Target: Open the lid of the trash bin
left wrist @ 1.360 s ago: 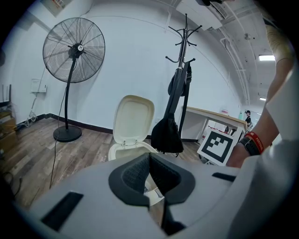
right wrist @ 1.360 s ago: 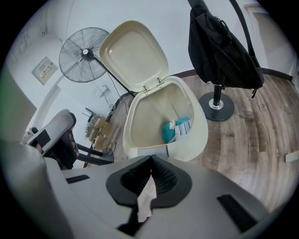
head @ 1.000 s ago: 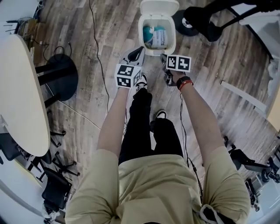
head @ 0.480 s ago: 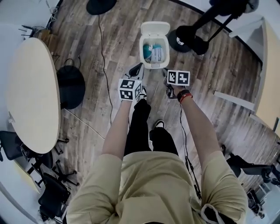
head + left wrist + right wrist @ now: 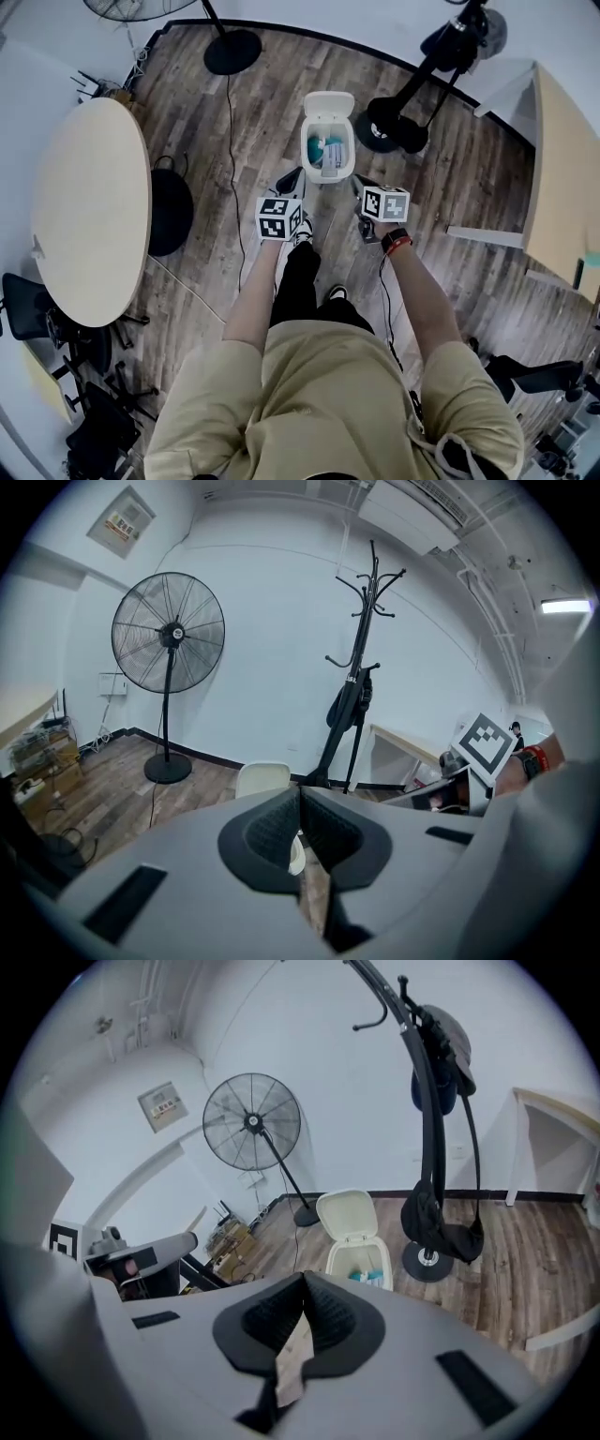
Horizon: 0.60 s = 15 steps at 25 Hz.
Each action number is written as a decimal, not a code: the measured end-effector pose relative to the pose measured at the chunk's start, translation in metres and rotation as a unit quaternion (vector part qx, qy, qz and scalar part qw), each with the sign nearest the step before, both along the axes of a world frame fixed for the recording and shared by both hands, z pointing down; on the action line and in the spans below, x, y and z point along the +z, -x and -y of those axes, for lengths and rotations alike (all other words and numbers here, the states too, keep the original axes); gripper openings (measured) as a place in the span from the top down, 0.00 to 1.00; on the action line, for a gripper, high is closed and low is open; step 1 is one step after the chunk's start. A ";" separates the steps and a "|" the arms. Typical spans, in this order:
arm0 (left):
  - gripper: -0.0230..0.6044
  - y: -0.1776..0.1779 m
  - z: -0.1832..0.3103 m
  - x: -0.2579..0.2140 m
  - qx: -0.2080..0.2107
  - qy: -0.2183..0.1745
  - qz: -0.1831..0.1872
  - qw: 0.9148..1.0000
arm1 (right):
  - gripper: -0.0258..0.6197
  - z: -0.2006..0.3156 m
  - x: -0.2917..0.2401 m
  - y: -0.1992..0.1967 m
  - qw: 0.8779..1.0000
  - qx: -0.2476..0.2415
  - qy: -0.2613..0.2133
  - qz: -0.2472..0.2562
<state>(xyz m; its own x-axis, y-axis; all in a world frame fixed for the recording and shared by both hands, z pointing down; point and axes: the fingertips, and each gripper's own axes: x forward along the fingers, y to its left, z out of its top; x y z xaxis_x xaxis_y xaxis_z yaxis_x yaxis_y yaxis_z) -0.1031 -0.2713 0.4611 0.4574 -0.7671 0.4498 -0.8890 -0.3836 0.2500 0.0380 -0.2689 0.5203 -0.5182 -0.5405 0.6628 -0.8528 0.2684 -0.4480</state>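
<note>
The white trash bin (image 5: 327, 155) stands on the wood floor ahead of the person's feet. Its lid (image 5: 328, 103) is swung up and back, and blue and white rubbish shows inside. My left gripper (image 5: 291, 178) hangs just short of the bin's near left corner, jaws shut and empty. On the near right side, my right gripper (image 5: 360, 187) is also shut on nothing. In the right gripper view the open bin (image 5: 361, 1262) and raised lid (image 5: 347, 1213) lie beyond the shut gripper (image 5: 303, 1283). The left gripper (image 5: 300, 794) hides most of the bin; only the lid (image 5: 262, 778) shows.
A round table (image 5: 84, 206) and a black stool (image 5: 169, 211) are at the left. A fan base (image 5: 232, 52) and a coat stand base (image 5: 394, 127) flank the bin behind. A desk (image 5: 562, 187) is at the right. A cable (image 5: 230, 169) runs along the floor.
The head view has risen and tilted, so the bin looks smaller and farther. Both grippers stay shut and near the bin's front. The lid stays up.
</note>
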 end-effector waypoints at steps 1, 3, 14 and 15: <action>0.93 0.001 -0.007 -0.010 -0.001 -0.002 0.000 1.000 | 0.94 -0.004 -0.014 -0.002 1.000 0.004 -0.012 0.000; 0.93 -0.001 -0.021 -0.029 -0.002 -0.003 0.005 1.000 | 0.94 -0.014 -0.041 -0.007 0.999 0.010 -0.036 -0.004; 0.93 -0.040 -0.089 -0.128 -0.001 -0.059 0.019 0.998 | 0.94 -0.079 -0.162 -0.029 0.986 0.007 -0.160 -0.040; 0.93 -0.042 -0.096 -0.135 -0.002 -0.066 0.020 0.998 | 0.94 -0.085 -0.171 -0.031 0.985 0.006 -0.170 -0.042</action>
